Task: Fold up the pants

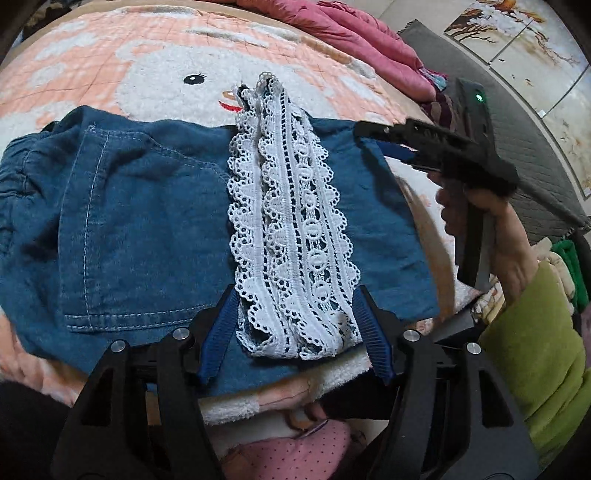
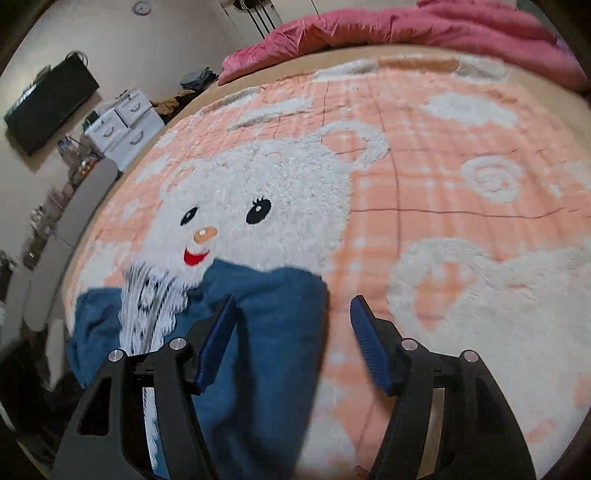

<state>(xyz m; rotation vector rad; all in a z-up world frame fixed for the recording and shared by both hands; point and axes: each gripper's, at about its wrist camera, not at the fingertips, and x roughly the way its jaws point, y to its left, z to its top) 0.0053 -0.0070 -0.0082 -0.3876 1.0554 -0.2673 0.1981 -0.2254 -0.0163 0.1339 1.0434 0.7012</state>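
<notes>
Blue denim pants point(image 1: 147, 229) lie folded flat on the bed, with a back pocket showing at left and a white lace trim point(image 1: 291, 240) running down the middle. My left gripper point(image 1: 295, 325) is open, its blue pads either side of the lace's near end, just above the cloth. My right gripper point(image 2: 291, 332) is open and empty above the pants' right edge point(image 2: 266, 332); in the left wrist view it point(image 1: 373, 138) hovers over the far right corner of the pants. The lace shows blurred at left in the right wrist view point(image 2: 151, 306).
The bed is covered by a peach and white fleece blanket with a bear face point(image 2: 258, 206). A pink quilt point(image 2: 406, 29) is bunched at the far end. White drawers point(image 2: 122, 122) and a dark screen point(image 2: 48, 107) stand beyond the bed's left side. Folded clothes point(image 1: 561, 266) lie at right.
</notes>
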